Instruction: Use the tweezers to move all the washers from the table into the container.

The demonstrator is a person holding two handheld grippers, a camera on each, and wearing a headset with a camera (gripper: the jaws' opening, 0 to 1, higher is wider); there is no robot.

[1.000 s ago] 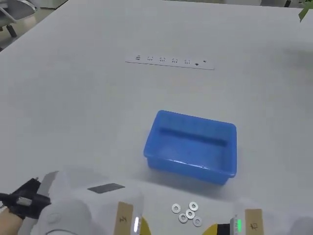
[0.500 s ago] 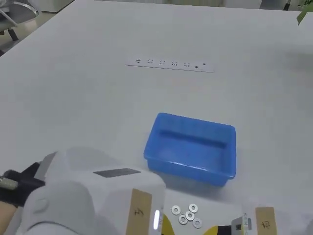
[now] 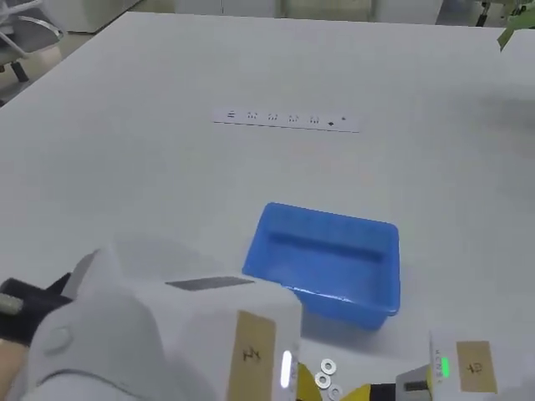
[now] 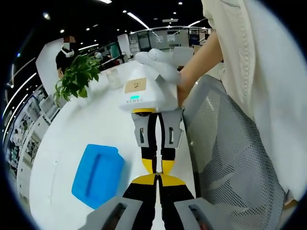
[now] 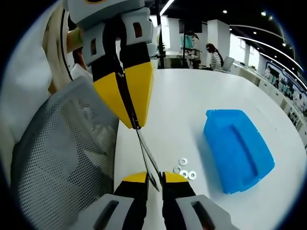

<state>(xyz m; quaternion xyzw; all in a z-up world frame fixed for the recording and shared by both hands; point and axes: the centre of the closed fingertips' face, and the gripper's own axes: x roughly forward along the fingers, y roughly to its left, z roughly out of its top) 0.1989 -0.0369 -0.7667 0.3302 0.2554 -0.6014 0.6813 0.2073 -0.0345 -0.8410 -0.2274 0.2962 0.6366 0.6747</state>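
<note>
Now left tongs (image 5: 135,124) clamp tweezers (image 5: 146,153); right tongs (image 5: 154,178) around tip, grip unclear; washers (image 5: 185,170) just beside.

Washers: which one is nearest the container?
The washer at the cluster's right end in the right gripper view; the others lie farther from the container.

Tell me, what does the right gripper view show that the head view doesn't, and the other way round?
The right gripper view adds thin tweezers, running from the left gripper's closed yellow tongs down between the right gripper's own tongs, plus a mesh chair back. The head view adds a long white marked strip farther out on the table. Both share the blue container and the washers clustered beside it.
</note>
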